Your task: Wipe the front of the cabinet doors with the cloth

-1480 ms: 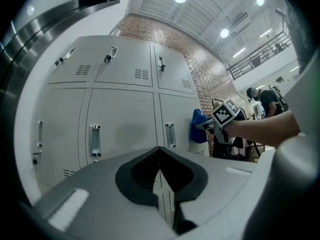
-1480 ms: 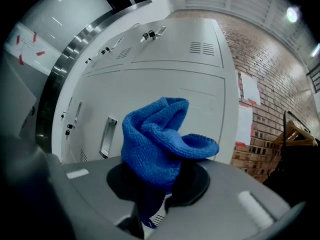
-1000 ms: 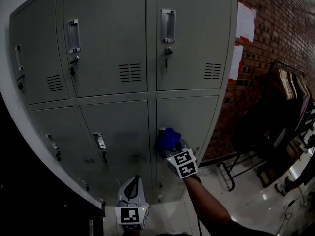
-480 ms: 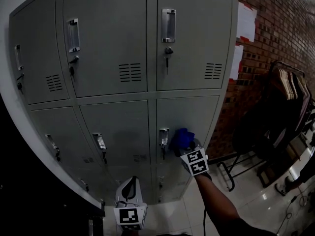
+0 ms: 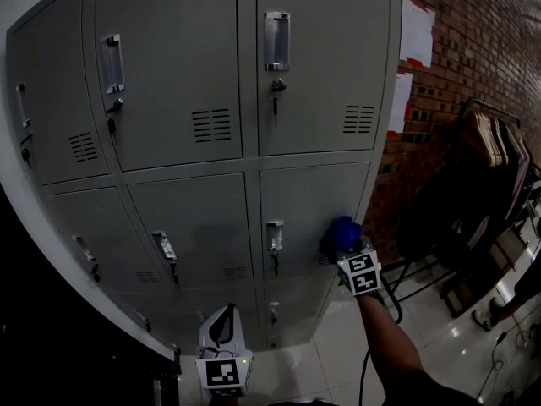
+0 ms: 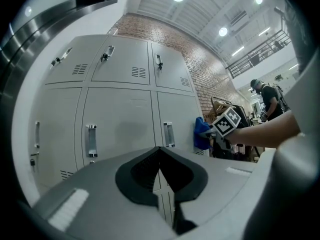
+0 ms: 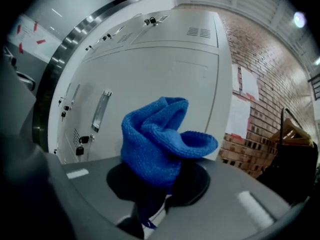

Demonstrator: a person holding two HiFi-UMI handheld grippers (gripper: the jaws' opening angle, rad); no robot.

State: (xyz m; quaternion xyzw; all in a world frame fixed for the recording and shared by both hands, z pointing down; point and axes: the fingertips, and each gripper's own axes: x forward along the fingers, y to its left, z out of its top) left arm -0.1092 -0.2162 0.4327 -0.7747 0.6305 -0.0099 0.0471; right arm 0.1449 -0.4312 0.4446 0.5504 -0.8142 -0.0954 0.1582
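Note:
A grey locker cabinet [image 5: 211,66] fills the head view, with several doors, handles and vents. My right gripper [image 5: 346,245] is shut on a bunched blue cloth [image 5: 341,230], which presses against the right edge of the middle-row right door [image 5: 306,200], right of its handle [image 5: 274,236]. In the right gripper view the cloth [image 7: 159,138] bulges out of the gripper [image 7: 154,204] and hides the fingertips. My left gripper [image 5: 224,318] hangs low in front of the bottom doors, apart from them, shut and holding nothing. From the left gripper [image 6: 159,186] view, the cloth [image 6: 200,134] shows against the door.
A brick wall [image 5: 473,49] with white papers [image 5: 416,32] adjoins the cabinet on the right. A dark clothes rack [image 5: 486,167] with hangers stands on the glossy tiled floor [image 5: 439,345] there. A person [image 6: 267,101] stands far back in the left gripper view.
My right gripper slid the blue cloth rightward across the middle-row right door, from beside the handle to the door's right edge. The left gripper stayed put.

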